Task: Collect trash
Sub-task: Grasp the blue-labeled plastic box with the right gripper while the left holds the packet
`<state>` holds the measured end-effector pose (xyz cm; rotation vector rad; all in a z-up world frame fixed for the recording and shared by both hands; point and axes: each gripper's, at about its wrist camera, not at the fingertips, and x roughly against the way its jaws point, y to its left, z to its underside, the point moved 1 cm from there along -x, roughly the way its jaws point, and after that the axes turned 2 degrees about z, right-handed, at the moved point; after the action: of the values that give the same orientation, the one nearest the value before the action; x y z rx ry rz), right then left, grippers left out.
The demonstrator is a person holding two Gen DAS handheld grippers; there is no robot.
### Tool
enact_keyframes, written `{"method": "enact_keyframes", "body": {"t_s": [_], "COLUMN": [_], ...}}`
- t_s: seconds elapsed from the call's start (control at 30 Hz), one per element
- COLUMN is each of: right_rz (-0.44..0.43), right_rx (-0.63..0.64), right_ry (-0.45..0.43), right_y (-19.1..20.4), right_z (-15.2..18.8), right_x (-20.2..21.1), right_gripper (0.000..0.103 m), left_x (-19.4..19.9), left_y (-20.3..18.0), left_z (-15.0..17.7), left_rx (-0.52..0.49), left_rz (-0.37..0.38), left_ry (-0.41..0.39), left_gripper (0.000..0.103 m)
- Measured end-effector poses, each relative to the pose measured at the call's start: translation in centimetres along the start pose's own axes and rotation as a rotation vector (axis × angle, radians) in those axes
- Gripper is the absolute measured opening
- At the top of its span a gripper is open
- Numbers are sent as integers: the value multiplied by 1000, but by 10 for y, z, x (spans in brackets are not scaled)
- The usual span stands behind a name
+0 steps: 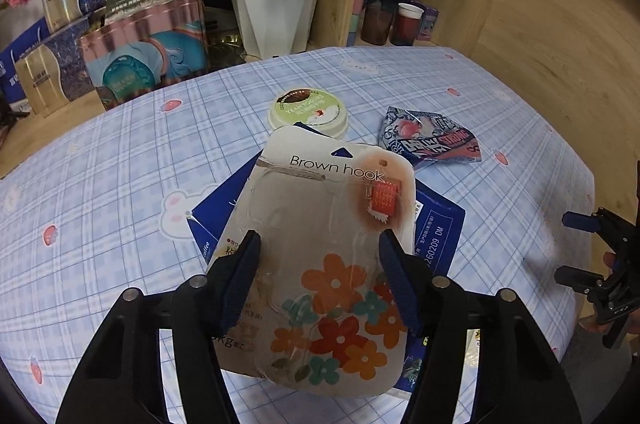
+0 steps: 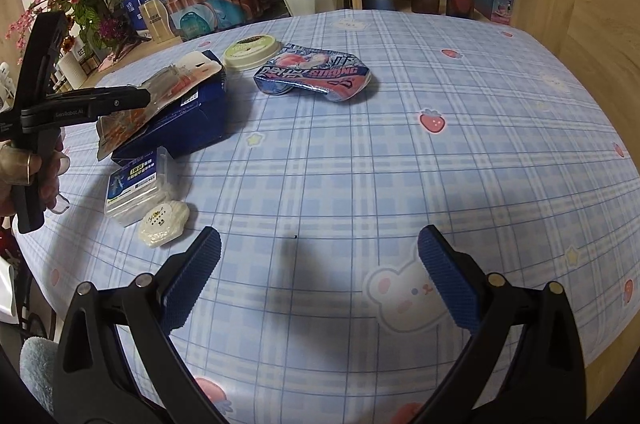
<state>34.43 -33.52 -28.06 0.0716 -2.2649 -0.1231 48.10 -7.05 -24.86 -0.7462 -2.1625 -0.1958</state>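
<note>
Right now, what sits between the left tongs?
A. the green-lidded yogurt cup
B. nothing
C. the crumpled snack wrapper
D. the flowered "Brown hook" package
D: in the left wrist view the flowered package lies between the left tongs, atop the blue box.

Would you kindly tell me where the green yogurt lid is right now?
In the left wrist view the yogurt lid lies on the tablecloth, just beyond the hook package and left of the crumpled wrapper.

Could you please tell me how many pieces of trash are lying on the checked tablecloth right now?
6: hook package atop the blue box, yogurt lid behind, crumpled wrapper beside it, clear plastic case and white puck nearer. More may be hidden.
</note>
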Motion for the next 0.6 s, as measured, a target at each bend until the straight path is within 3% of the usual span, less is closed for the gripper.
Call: {"method": "enact_keyframes", "body": {"t_s": [0.27,0.6], "right_rz": [-37,-154], "right_rx": [44,217], "right_ry": [8,36], "right_y": [19,92], "right_z": [-4,-19], "right_x": [-2,-17], "right_gripper": [97,97], "left_x": [32,105], "left_y": [1,15], "left_z": [11,49], "left_rx": [38,170], "left_rz": [-11,-58], "left_ry": [-54,-144], "left_gripper": [56,56]}}
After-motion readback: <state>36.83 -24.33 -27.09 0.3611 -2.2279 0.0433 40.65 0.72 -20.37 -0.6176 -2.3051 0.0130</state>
